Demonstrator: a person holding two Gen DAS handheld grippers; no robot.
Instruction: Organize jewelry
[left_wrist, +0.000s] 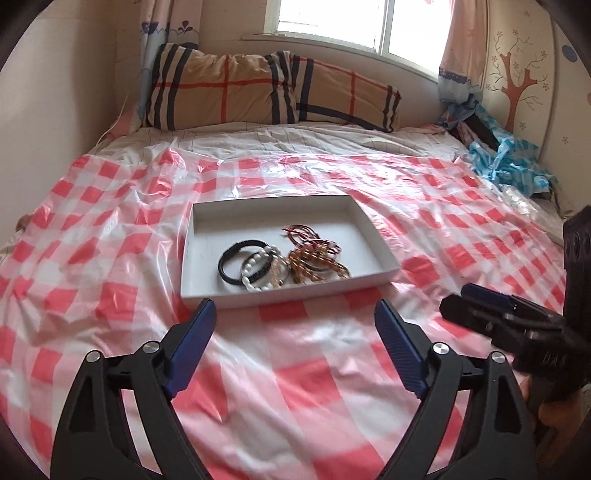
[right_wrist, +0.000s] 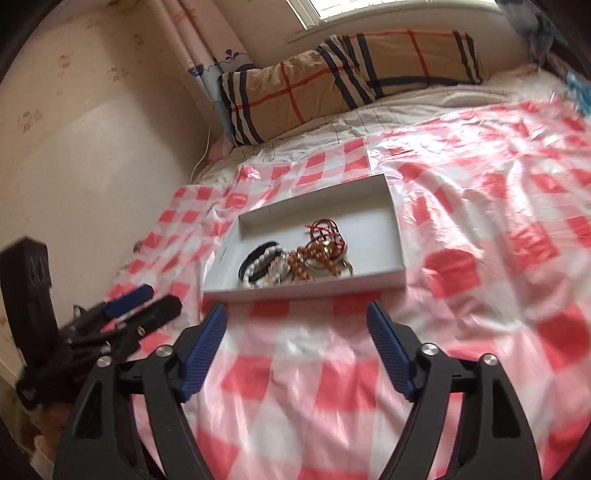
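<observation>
A white shallow box (left_wrist: 192, 254) is sitting on the bed, on a red-and-white checked plastic sheet (left_wrist: 110, 229). The jewelry is lying heaped in the box toward five o'clock: a black bracelet (left_wrist: 236, 263), a white bead bracelet (left_wrist: 258, 271), amber beads (left_wrist: 314, 258) and red cords (left_wrist: 306, 232) at twelve o'clock of the heap. The left gripper (left_wrist: 295, 314) is hanging at six o'clock of the box, jaws spread wide, nothing between them. The right gripper (right_wrist: 297, 317) is standing likewise, wide apart and empty, near the box's front edge. A plaid pillow (left_wrist: 258, 92) is lying at twelve o'clock, under the window.
</observation>
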